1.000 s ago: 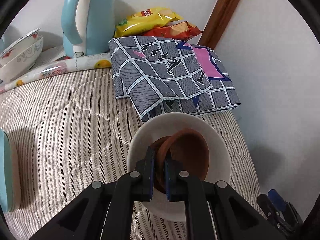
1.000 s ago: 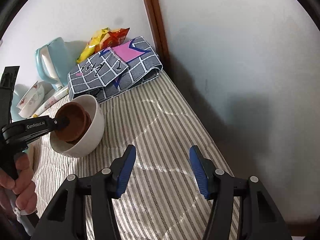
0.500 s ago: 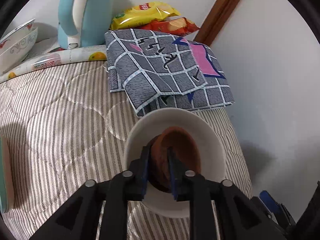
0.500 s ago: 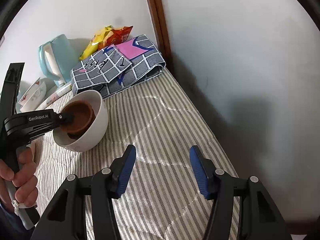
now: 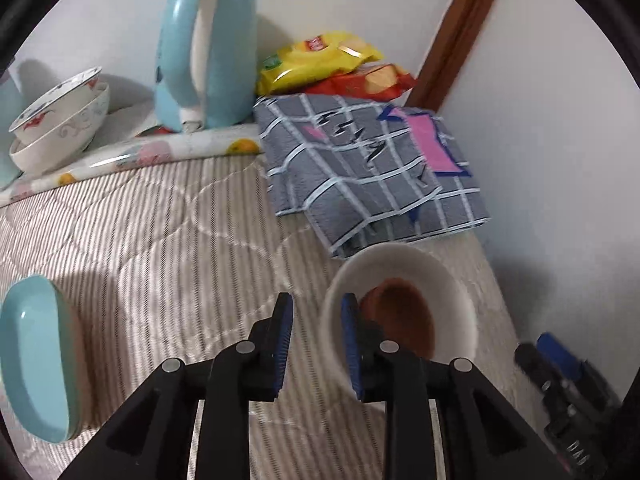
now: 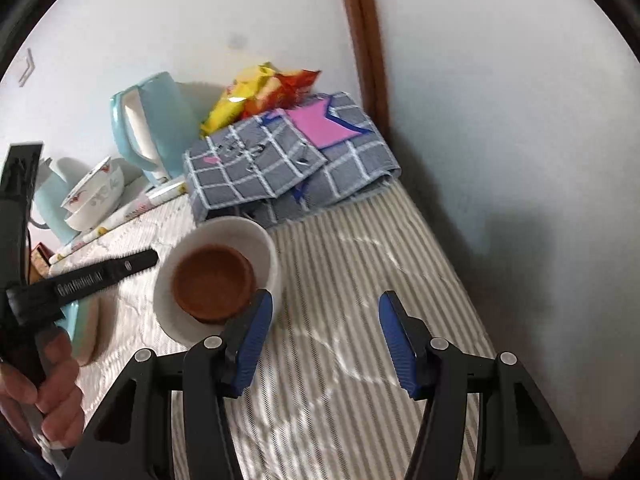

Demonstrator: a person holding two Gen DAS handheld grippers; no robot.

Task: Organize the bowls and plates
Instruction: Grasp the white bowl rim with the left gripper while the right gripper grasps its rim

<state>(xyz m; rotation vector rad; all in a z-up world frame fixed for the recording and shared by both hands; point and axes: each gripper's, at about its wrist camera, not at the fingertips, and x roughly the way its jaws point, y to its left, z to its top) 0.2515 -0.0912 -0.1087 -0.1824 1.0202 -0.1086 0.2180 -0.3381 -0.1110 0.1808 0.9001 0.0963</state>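
Observation:
A brown bowl [image 5: 404, 316] rests flat inside a white bowl [image 5: 452, 280] on the striped cover. My left gripper [image 5: 316, 344] has its jaws opening, with nothing pressed between them. Its right finger [image 5: 352, 344] stands just at the white bowl's left rim. In the right wrist view one left finger [image 6: 120, 270] lies left of the white bowl [image 6: 264, 248], clear of the brown bowl [image 6: 212, 284]. My right gripper [image 6: 324, 332] is open over bare cover, just right of the white bowl.
A teal dish [image 5: 36, 356] lies at the left. Two patterned bowls [image 5: 60, 120] stand stacked at the back left beside a light-blue kettle [image 5: 204, 52]. A folded checked cloth [image 5: 372, 172] and snack bags [image 5: 320, 60] lie behind the white bowl. A wall runs along the right.
My left gripper let go of the brown bowl, which settled from tilted to flat in the white bowl, and drew back to the left. The right gripper came closer to the bowls.

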